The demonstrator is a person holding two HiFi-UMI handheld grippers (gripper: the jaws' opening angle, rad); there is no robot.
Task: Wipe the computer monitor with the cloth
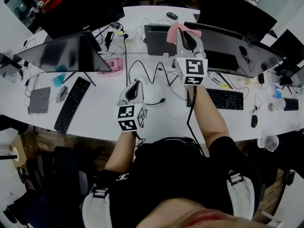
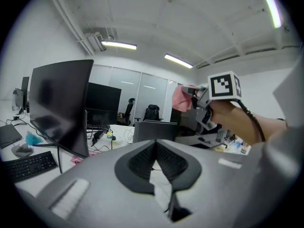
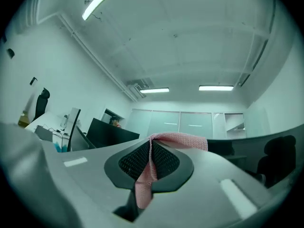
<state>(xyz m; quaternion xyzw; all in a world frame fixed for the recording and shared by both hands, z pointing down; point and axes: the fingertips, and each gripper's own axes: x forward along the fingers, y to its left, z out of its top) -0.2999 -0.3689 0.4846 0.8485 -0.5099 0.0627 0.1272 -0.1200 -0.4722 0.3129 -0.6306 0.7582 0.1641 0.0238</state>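
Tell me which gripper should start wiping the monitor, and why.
Right. The right gripper is shut on the pink cloth and raised by the top edge of the monitor ahead. The left gripper is shut on nothing, lower over the desk.

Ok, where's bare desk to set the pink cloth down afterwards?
Bare white desk for the pink cloth lies between the left black keyboard and the left claw. Crowded: black cables in the middle, small clutter beyond the right black keyboard.
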